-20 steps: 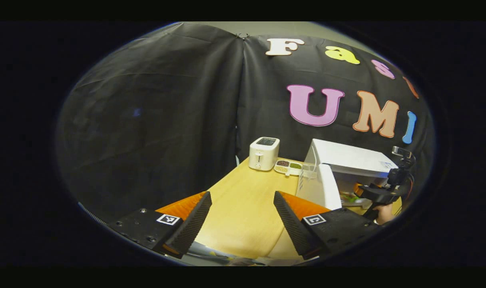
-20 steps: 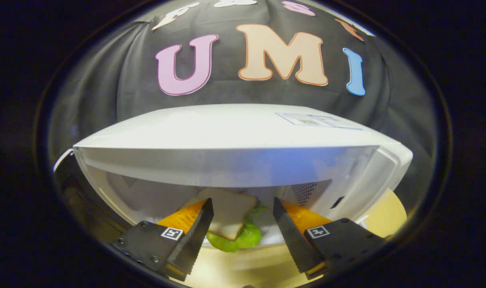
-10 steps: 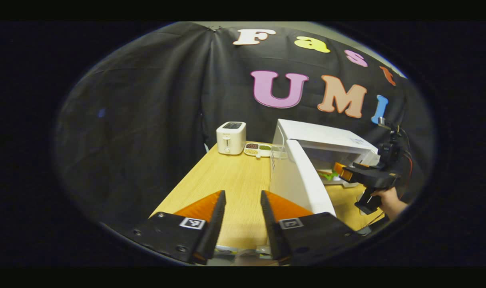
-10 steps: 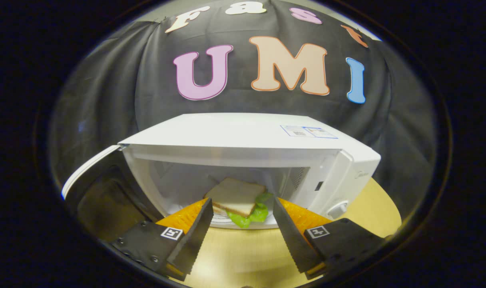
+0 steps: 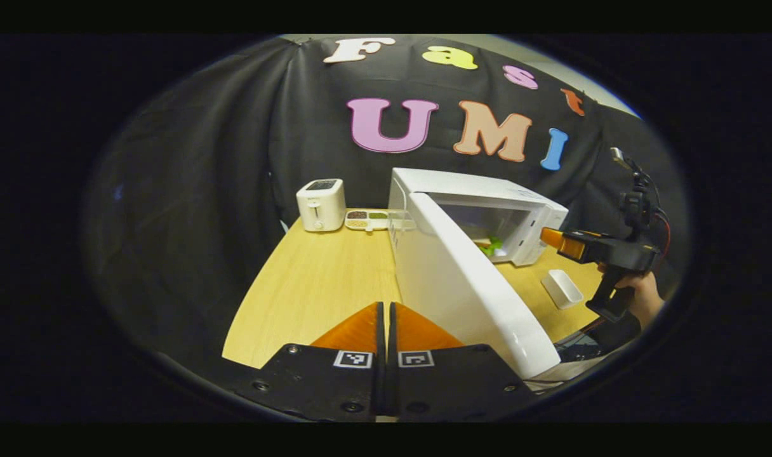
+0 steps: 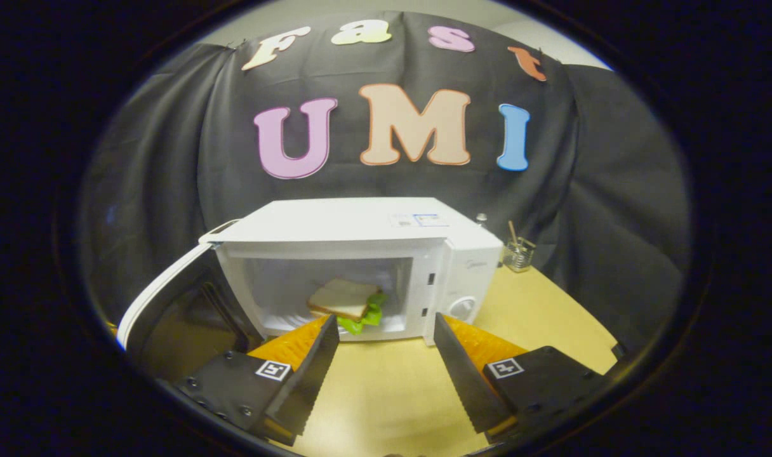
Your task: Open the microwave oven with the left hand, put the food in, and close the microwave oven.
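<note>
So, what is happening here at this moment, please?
A person is working with two handheld grippers at a microwave on a wooden table. The sandwich already lies inside, and the microwave door stands wide open. The right gripper is open and empty in front of the oven. The left gripper is shut on nothing, near the door's outer side. Closing the door is the step not yet done.

Your tabletop is pale wood. On it you have the microwave oven near the back, a toaster with a divided snack tray beside it, a small white dish, and a glass holder.
</note>
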{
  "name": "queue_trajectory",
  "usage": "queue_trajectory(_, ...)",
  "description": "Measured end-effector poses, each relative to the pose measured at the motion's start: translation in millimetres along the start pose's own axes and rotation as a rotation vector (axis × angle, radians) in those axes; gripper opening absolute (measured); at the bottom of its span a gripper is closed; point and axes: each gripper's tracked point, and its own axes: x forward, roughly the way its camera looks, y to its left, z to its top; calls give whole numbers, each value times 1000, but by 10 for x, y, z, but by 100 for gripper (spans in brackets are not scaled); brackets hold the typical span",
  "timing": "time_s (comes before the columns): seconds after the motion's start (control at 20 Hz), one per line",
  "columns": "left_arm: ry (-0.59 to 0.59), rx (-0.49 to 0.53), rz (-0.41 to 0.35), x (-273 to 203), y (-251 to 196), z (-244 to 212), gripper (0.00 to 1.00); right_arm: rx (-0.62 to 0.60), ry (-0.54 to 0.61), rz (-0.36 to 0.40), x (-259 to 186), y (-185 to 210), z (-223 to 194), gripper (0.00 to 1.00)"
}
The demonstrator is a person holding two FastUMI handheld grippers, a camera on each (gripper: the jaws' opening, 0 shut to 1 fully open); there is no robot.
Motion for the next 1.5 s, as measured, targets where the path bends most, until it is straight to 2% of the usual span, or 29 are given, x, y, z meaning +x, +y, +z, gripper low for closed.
queue_trajectory(0.05,0,6,-21,-11,-40,-6,1,8,-12,-24,-86,-94,45,92)
queue_trajectory(0.1,0,13,-42,-23,-78,-18,0,16,-21,-46,-169,-179,79,96)
queue_trajectory(0.2,7,34,-75,-7,-155,-34,0,35,-37,-86,-317,-340,141,96)
queue_trajectory(0.45,8,96,-106,23,-347,-15,1,84,-34,-155,-450,-803,148,92)
queue_trajectory(0.5,3,105,-89,27,-361,13,1,92,-30,-161,-466,-896,142,96)
queue_trajectory(0.85,-26,125,-78,138,-839,201,1,99,-21,-184,-452,-1534,204,96)
queue_trajectory(1.25,-53,96,-63,341,-1493,325,1,89,-31,-200,-402,-2326,278,96)
queue_trajectory(1.5,-87,76,-42,586,-1848,461,0,130,-14,-202,-311,-2774,179,96)
